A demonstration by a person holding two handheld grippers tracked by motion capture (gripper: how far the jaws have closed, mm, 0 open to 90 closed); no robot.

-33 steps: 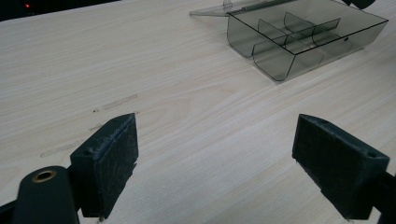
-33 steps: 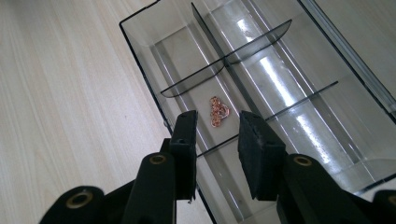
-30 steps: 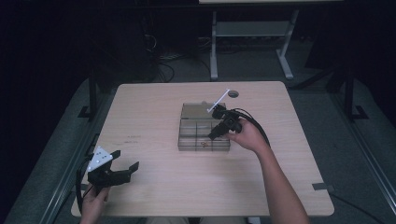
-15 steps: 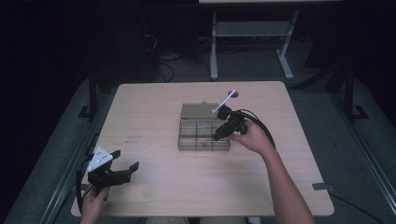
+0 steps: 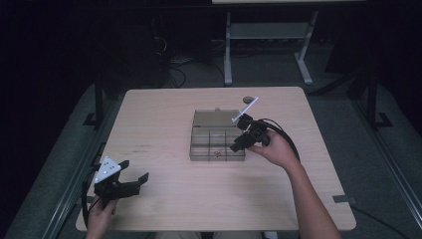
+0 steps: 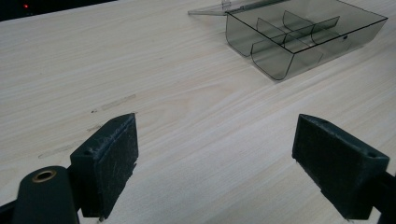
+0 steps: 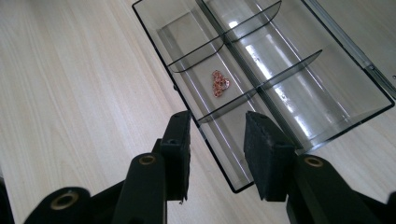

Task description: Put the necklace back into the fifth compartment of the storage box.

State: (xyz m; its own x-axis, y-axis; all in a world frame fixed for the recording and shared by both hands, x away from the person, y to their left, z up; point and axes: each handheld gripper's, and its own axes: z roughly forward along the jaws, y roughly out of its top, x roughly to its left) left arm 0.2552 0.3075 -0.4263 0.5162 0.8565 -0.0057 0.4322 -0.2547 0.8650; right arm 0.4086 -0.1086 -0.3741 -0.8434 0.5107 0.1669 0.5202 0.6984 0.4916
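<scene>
Since a second ago my right gripper [image 7: 215,135] has drawn back to the near right corner of the smoky plastic box [image 5: 217,138], jaws partly apart and empty. One small pink charm [image 7: 220,83] lies in a middle compartment. My left gripper [image 5: 130,183] stays wide open, near the table [image 5: 159,114] corner.

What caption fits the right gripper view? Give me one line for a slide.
Right gripper with jaws apart above the clear divided box, a small pink trinket lying in its middle near-row compartment.
</scene>
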